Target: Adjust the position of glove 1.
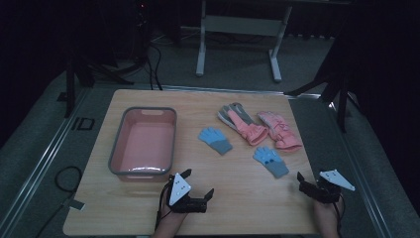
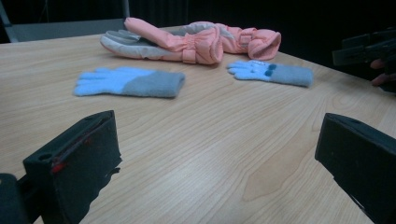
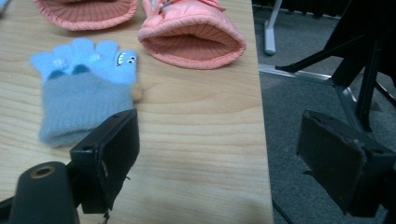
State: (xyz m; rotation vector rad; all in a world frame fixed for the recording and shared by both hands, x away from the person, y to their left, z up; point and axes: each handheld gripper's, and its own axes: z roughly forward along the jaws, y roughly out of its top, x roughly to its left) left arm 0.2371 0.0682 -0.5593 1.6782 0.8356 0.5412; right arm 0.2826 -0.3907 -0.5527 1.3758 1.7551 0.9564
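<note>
**Both grippers open at the near edge, gloves waiting to be picked up**

The left gripper (image 1: 198,184) hovers over the near edge of the wooden tabletop (image 1: 247,198), just in front of the pink plastic tub with a grey rim (image 1: 115,148). Its jaws stand wide apart with nothing between them. The right gripper (image 1: 303,182) sits at the near right corner, jaws likewise spread and empty.

The nearest piece of work is the small blue knitted glove with a grey cuff and a cartoon face (image 3: 81,88), lying near the right edge with its cuff toward the right gripper. A second blue knitted glove with a grey cuff (image 1: 215,139) lies toward the middle of the tabletop. Two padded pink winter gloves (image 1: 260,128) lie side by side nearer the far right corner, their cuffs touching or nearly so.

The step appears to be a reach for the nearest blue glove, probably to carry it to the tub. To do it well, the right gripper should come down over the cuff, where the knit is thickest, and close on a full fold of fabric, not on a fingertip, so the limp glove does not slip.

The tabletop is pale wood grain. Around it the room is dim, with grey carpet (image 1: 237,64), black stands (image 1: 341,84) and a white table frame (image 1: 237,39) beyond the far edge.
</note>
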